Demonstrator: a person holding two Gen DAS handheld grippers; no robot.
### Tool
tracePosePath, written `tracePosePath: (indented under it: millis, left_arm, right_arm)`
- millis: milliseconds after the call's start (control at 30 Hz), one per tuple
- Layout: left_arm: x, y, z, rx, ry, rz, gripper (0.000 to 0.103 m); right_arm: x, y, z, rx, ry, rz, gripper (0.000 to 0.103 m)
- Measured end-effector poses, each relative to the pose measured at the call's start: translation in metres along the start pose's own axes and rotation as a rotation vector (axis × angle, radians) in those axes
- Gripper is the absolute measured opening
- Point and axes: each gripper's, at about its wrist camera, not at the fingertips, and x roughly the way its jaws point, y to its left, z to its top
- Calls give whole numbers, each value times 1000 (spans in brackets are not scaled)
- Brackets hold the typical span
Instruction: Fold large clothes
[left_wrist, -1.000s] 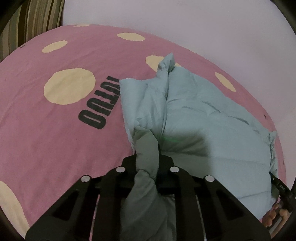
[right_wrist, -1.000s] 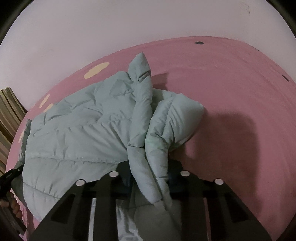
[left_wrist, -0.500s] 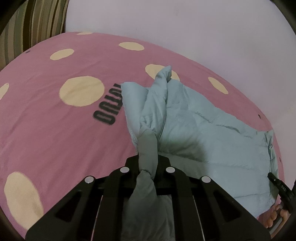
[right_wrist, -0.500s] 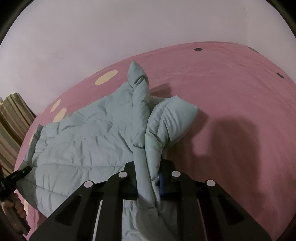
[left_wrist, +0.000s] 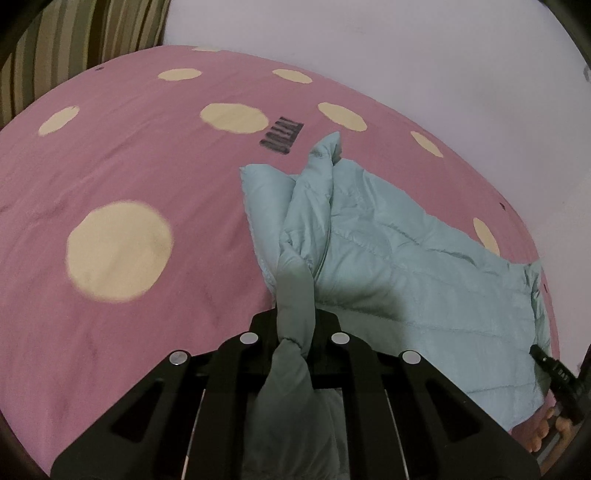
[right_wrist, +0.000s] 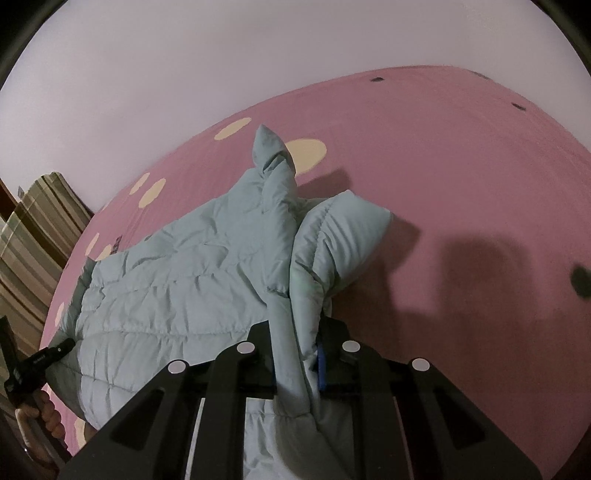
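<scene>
Both grippers, left (left_wrist: 295, 325) and right (right_wrist: 297, 343), pinch the puffy jacket (left_wrist: 399, 258) tight; slick padding could slip out mid-fold.

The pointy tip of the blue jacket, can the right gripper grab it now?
Probably not: the right gripper is shut on the jacket edge, and the tip lies farther ahead.

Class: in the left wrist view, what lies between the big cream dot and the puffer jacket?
Only bare pink bedsheet separates the cream dot from the jacket.
</scene>
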Motion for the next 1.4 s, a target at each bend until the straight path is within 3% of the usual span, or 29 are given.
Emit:
tracePosePath:
  millis: [300,767,900,967,1033,1233,1400]
  left_arm:
    - [-31,19,-44,-6,11,9,8]
    - [-34,26,-56,4,13,40,12]
    - [-35,24,-57,0,16,56,22]
    - [-38,24,-57,-1,19,57,35]
    - [-42,27,-57,-10,9,65,60]
    - [-60,32,-54,-3,4,60,71]
    - [-78,27,-43,63,-5,48,81]
  right_arm:
    - [-24,-5,-43,12,20,9,14]
    - [-23,-6,-55,7,26,6,17]
    - [-26,-7,-54,12,32,-7,26]
    - [-28,-9,-55,15,32,-9,31]
    - [-32,-11,-55,21,31,-15,35]
    - [-51,-16,-54,30,-1,-69,50]
    - [-77,-9,-48,-1,-59,-142,50]
